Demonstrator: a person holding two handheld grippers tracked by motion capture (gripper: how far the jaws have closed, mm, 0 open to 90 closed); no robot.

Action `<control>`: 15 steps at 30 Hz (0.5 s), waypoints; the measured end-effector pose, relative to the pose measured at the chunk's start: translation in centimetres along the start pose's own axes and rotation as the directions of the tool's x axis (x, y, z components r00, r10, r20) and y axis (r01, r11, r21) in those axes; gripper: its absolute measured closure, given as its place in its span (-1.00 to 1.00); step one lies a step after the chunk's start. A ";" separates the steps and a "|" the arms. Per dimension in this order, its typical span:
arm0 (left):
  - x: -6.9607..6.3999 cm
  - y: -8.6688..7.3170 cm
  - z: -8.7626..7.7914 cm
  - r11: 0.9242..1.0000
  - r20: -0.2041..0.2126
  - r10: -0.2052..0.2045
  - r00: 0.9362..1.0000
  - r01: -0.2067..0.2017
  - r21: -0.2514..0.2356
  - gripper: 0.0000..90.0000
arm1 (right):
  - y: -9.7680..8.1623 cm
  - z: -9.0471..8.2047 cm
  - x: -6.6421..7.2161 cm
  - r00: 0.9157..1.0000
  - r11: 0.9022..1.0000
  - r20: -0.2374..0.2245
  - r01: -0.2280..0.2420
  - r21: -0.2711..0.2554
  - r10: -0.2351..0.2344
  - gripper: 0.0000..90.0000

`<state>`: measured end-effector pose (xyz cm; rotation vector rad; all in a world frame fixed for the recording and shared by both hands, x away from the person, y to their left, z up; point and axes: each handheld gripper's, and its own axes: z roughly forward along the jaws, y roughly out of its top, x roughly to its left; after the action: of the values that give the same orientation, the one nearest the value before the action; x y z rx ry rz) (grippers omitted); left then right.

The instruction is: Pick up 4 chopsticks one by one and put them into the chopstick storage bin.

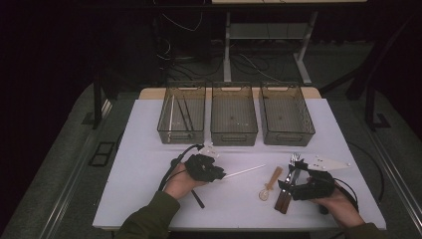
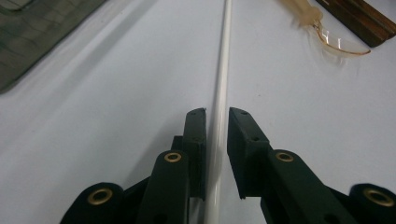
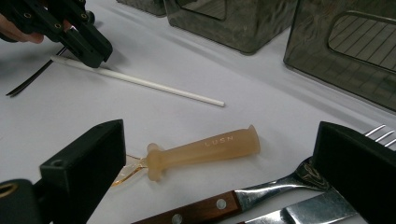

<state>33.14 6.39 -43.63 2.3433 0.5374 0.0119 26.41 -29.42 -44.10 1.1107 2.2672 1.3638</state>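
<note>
Left tool [image 2: 216, 112] narrowly astride white chopstick [image 2: 223, 70], contact unclear; right tool [image 3: 219, 140] wide open, spoon bowl [image 3: 126, 173] half hidden.

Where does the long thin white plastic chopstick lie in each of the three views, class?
High view: the long thin white plastic chopstick lies at the centre, slanting right from the left gripper.
Left gripper view: it runs up the middle between the fingers.
Right gripper view: upper left, crossing diagonally.
Shared landmark: the translucent amber plastic spoon beside it.
</note>
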 end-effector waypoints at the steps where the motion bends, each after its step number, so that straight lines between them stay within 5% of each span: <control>1: 0.0 0.0 0.1 1.000 0.000 0.004 1.000 -0.004 0.008 0.71 | 0.0 0.0 0.0 1.000 1.000 0.000 0.000 0.000 0.000 -0.93; 7: 0.0 -0.4 0.4 0.999 0.003 0.001 1.000 -0.001 0.037 0.77 | 0.0 0.0 0.0 1.000 1.000 0.001 -0.002 0.000 0.002 -0.93; 15: -0.4 -0.8 0.4 1.000 -0.003 0.001 1.000 -0.001 0.016 0.79 | 0.0 0.0 0.0 1.000 1.000 0.001 -0.004 0.001 0.004 -0.93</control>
<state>32.58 6.51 -44.46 2.3596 0.5403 0.0120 26.42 -29.46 -44.11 1.1159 2.2672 1.3632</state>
